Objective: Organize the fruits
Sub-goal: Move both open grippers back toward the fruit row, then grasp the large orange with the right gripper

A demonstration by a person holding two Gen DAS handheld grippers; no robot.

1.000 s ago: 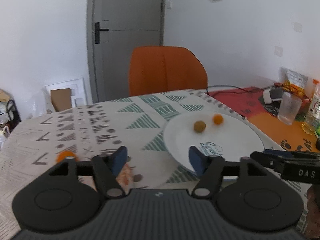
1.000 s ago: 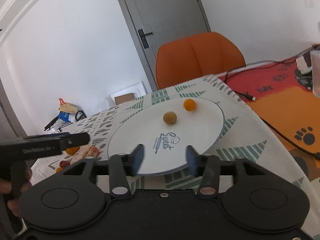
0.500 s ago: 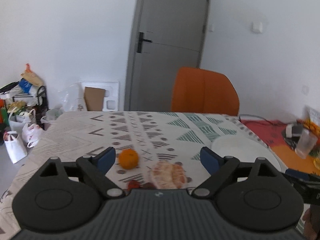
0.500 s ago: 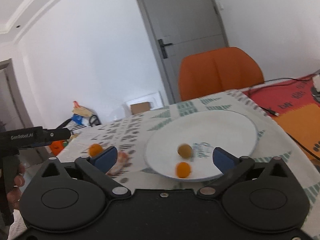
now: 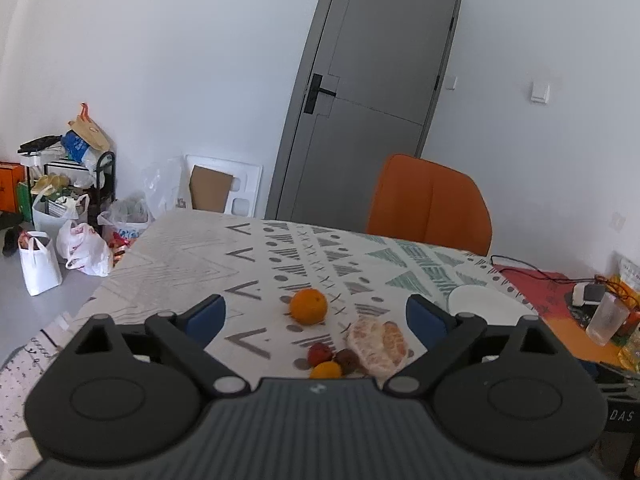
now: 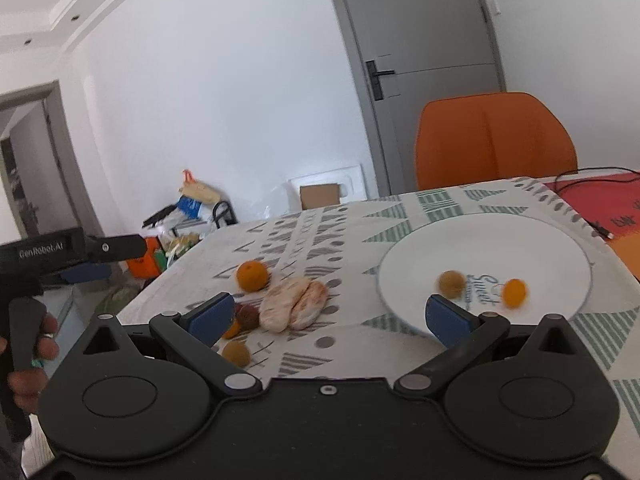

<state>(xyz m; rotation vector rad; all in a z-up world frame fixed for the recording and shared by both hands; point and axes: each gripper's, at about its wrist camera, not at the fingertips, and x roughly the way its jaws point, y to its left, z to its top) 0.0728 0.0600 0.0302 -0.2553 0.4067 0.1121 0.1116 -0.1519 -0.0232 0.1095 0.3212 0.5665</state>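
Both tools stood with their jaws spread wide and nothing between them. Left tool [image 5: 316,314] hung low over the near edge of the bench [image 5: 192,264], which wore a patterned cloth. Ahead of it, inside the span of its blue pads, lay an orange [image 5: 308,306]; nearer the camera sat a peeled citrus [image 5: 377,345], with a red fruit [image 5: 319,353], a dark fruit [image 5: 346,360] and a small orange fruit [image 5: 326,370] clustered just beside it on the left. A white plate [image 5: 486,309] showed at the right, partly hidden behind the right finger.

Right tool [image 6: 327,317] hovered above the bench too, facing the same group from the other side. In its view the orange [image 6: 251,275] lay left of the peeled citrus [image 6: 293,309], apart from it. A dark red fruit [image 6: 247,317] touched the citrus, and a brown fruit [image 6: 236,353] rested nearer the camera. The plate [image 6: 496,240] stood to the right of the citrus, well apart, and held two small fruits: a brown one [image 6: 452,284] and an orange one [image 6: 514,293], both blurred. The left tool [image 6: 72,248] appeared at that view's left edge, held in a hand [image 6: 30,364]. An orange chair [image 6: 494,142] stood behind the bench.
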